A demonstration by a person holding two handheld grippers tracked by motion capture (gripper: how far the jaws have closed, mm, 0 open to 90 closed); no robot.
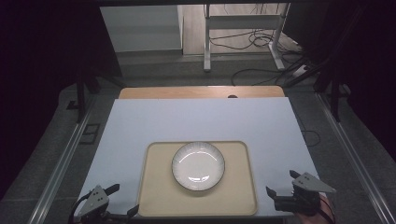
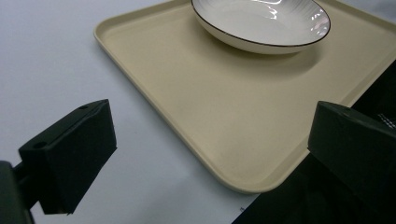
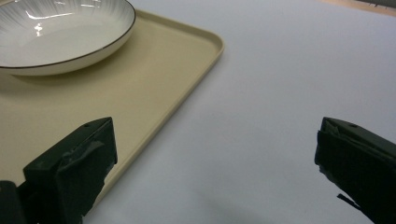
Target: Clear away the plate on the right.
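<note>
L hand-held gripper (image 1: pixel 122 200) & R hand-held gripper (image 1: pixel 282 183): jaws wide, flanking beige rectangular plastic tray (image 1: pixel 159 196) w/ white ribbed dark-rimmed ceramic plate (image 1: pixel 198 165).

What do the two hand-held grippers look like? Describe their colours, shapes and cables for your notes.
The left gripper and right gripper are both black, each with two blocky, wedge-shaped fingers. Each carries a grey three-cornered plate on top. A dark cable loops beside the left one.
</note>
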